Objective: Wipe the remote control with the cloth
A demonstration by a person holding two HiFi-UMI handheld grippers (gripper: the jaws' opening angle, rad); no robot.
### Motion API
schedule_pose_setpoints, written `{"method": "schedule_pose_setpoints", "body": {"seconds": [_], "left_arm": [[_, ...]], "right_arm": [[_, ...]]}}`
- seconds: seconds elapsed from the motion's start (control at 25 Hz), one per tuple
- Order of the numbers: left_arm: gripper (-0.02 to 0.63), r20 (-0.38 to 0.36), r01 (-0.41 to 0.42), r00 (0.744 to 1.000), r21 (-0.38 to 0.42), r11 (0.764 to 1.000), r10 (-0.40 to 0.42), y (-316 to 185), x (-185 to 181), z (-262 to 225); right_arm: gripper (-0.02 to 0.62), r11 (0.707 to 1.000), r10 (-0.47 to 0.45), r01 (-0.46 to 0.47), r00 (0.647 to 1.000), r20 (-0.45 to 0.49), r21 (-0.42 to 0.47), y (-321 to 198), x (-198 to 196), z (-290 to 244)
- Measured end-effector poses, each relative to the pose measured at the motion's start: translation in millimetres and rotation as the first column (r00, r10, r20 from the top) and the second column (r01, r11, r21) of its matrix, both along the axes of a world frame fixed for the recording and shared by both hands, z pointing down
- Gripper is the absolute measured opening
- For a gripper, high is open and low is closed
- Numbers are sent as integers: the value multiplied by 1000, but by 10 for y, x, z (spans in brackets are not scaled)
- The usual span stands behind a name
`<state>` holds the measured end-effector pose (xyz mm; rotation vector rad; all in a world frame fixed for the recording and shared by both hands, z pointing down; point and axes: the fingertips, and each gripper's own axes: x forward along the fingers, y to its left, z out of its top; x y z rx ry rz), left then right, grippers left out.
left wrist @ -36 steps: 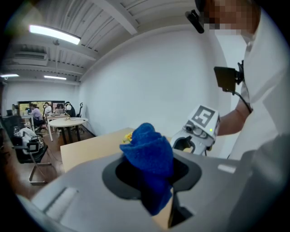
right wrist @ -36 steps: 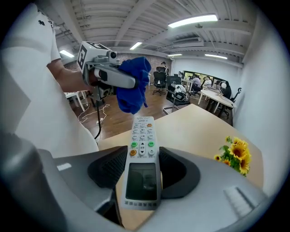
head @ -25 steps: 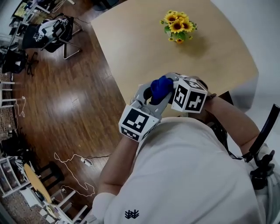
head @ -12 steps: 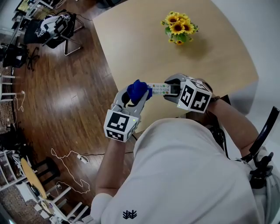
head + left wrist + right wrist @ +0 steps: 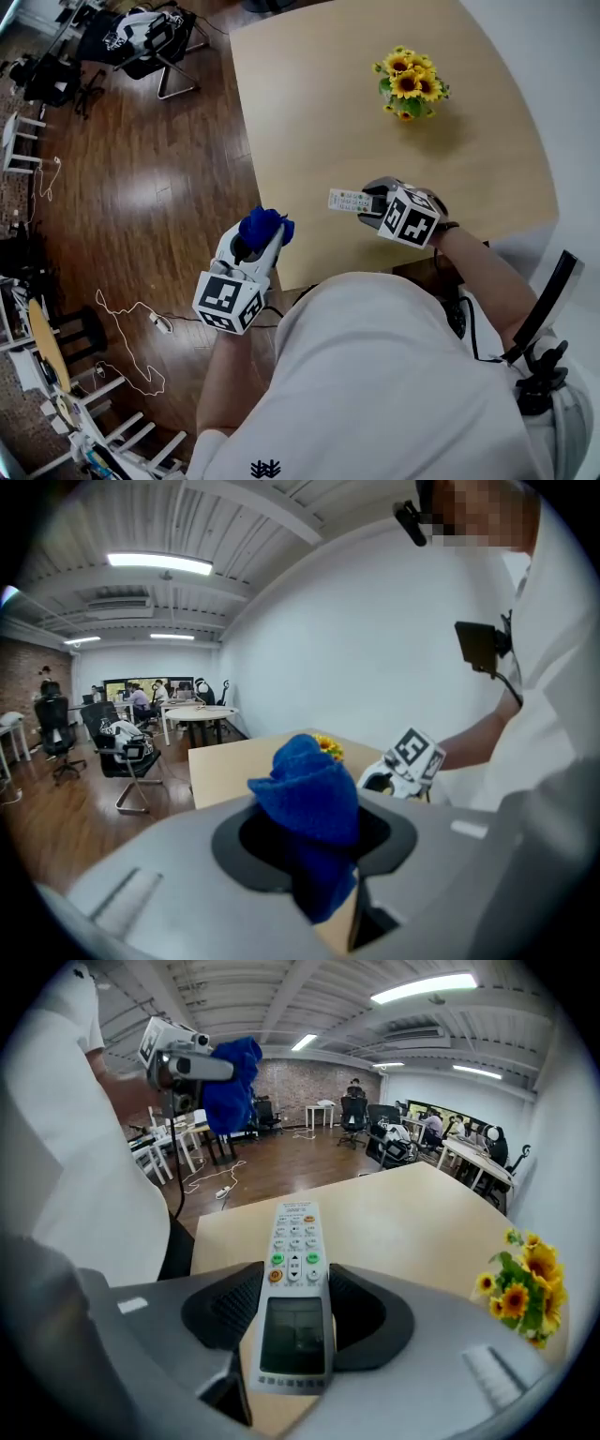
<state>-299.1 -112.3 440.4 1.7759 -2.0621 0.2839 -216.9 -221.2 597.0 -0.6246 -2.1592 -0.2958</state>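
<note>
A white remote control (image 5: 349,200) (image 5: 294,1288) with coloured buttons and a dark screen sticks out level over the wooden table (image 5: 309,103). My right gripper (image 5: 375,202) (image 5: 296,1309) is shut on its screen end. A bunched blue cloth (image 5: 263,226) (image 5: 309,794) sits clamped in my left gripper (image 5: 258,234) (image 5: 314,836), which hangs off the table's left edge over the floor, well apart from the remote. In the right gripper view the cloth (image 5: 230,1082) shows high at the upper left.
A small pot of yellow sunflowers (image 5: 411,84) (image 5: 520,1288) stands at the table's far right. Dark wooden floor (image 5: 141,187) lies left of the table, with a chair (image 5: 150,42) and a white cable (image 5: 131,328). A person's white shirt (image 5: 394,375) fills the lower view.
The left gripper with the cloth has swung left and back, off the remote and past the table's edge. The right gripper has lowered the remote toward the tabletop.
</note>
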Motion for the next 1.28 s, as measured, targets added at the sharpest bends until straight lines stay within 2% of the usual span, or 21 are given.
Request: {"method": "schedule_pose_setpoints", "body": {"seconds": [0.24,0.48,0.68,0.8,0.96,1.08,1.16,1.28], "left_arm": [[144,-28,84,996,-2,996,-84,267,138,-250],[144,-47,177,983,-37,984,-178,414,257,-318],[145,-61,250,966,-49,967,-253,554,347,-268],[144,-65,266,961,-45,963,-269,629,433,-190],[144,-84,288,952,-84,954,-295,525,545,56],[144,-102,298,946,-98,949,-307,554,655,144],[144,-107,309,941,-112,945,-320,614,700,146],[144,-124,318,934,-141,938,-335,698,782,175]], "right_arm": [[218,992,-124,125,991,-49,25,233,-150,438],[218,967,-249,252,964,-90,21,356,-176,857],[218,952,-301,305,949,-92,32,351,-209,1075],[219,944,-326,330,941,-90,29,334,-228,1117],[228,944,-328,329,940,-96,-11,182,-207,1444],[297,950,-313,312,945,-98,-20,89,-173,1501],[304,956,-294,294,954,-61,-12,53,-220,1392],[308,977,-215,215,977,10,0,-71,-186,1190]]}}
